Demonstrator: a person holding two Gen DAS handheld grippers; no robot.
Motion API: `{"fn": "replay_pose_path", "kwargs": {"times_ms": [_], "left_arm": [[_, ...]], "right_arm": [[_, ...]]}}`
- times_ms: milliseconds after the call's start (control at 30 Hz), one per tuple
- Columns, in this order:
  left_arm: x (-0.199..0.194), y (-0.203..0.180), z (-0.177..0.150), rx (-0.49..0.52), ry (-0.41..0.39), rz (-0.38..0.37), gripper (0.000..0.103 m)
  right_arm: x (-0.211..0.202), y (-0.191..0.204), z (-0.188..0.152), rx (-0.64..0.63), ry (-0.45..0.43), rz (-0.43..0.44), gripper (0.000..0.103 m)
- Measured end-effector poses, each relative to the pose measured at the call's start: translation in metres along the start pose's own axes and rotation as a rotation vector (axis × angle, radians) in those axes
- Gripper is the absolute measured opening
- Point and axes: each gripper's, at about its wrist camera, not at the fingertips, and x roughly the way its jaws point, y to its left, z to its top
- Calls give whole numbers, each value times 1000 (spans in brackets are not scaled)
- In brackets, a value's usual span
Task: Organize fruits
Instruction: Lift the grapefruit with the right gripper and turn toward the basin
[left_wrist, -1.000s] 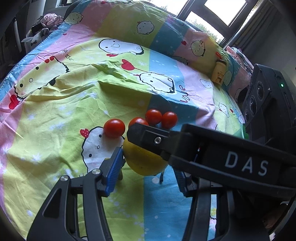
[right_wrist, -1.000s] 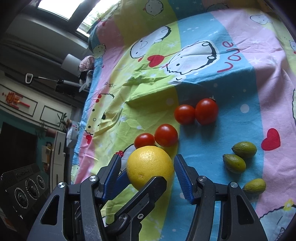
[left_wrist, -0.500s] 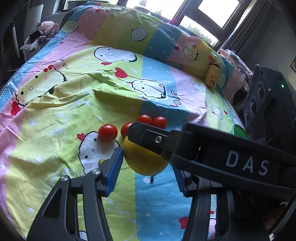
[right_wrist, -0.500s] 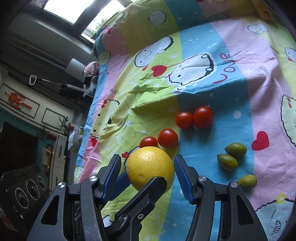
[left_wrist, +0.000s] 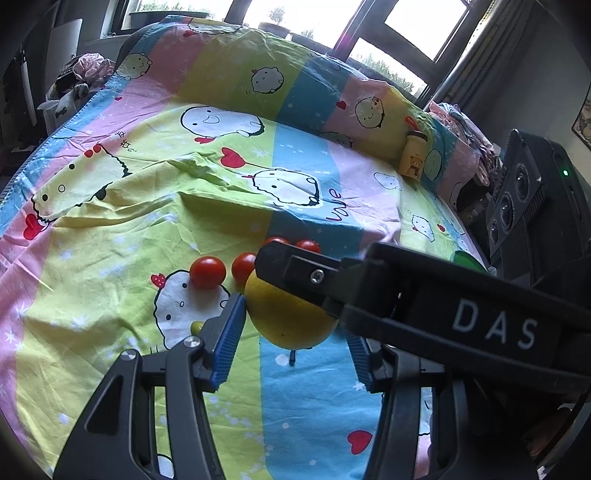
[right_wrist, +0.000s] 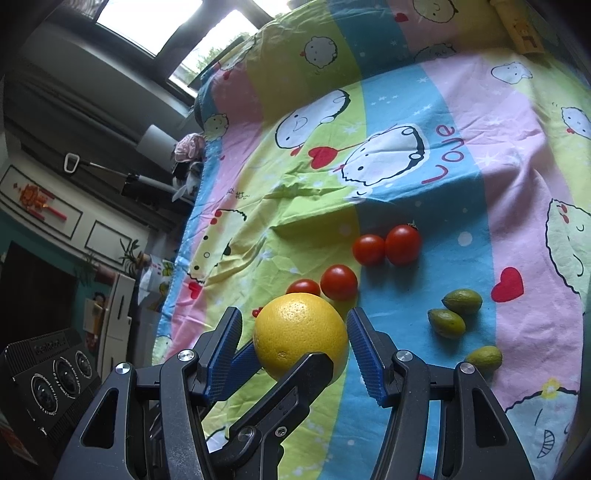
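Observation:
A yellow grapefruit (left_wrist: 288, 317) (right_wrist: 299, 328) hangs just above the bedsheet, gripped from two sides. My left gripper (left_wrist: 291, 332) has its blue pads at the fruit's flanks. In the right wrist view one left finger crosses the fruit's front. My right gripper (right_wrist: 295, 339) brackets the same fruit, and its black finger lies over the fruit's top in the left wrist view. Several red tomatoes (right_wrist: 339, 282) (left_wrist: 207, 272) lie on the sheet just beyond. Three small green fruits (right_wrist: 446, 323) lie to the right.
The cartoon-print sheet (left_wrist: 110, 229) is wrinkled into a ridge beyond the tomatoes. A small yellow bottle (left_wrist: 413, 157) stands at the far right by the raised bed end. One tiny green fruit (left_wrist: 197, 326) lies near the left pad. Furniture lines the bed's left side.
Both grippers have risen and pulled back with the grapefruit still between them. The tomatoes and green fruits now look smaller and farther off.

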Motion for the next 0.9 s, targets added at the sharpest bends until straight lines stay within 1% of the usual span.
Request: {"fn": "replay_pose_path", "kwargs": {"times_ms": [900], "left_arm": [[-16,-15,0,35,-49,-23,52]], "right_arm": [[-26,6,-1,-17,-64,0,62]]}}
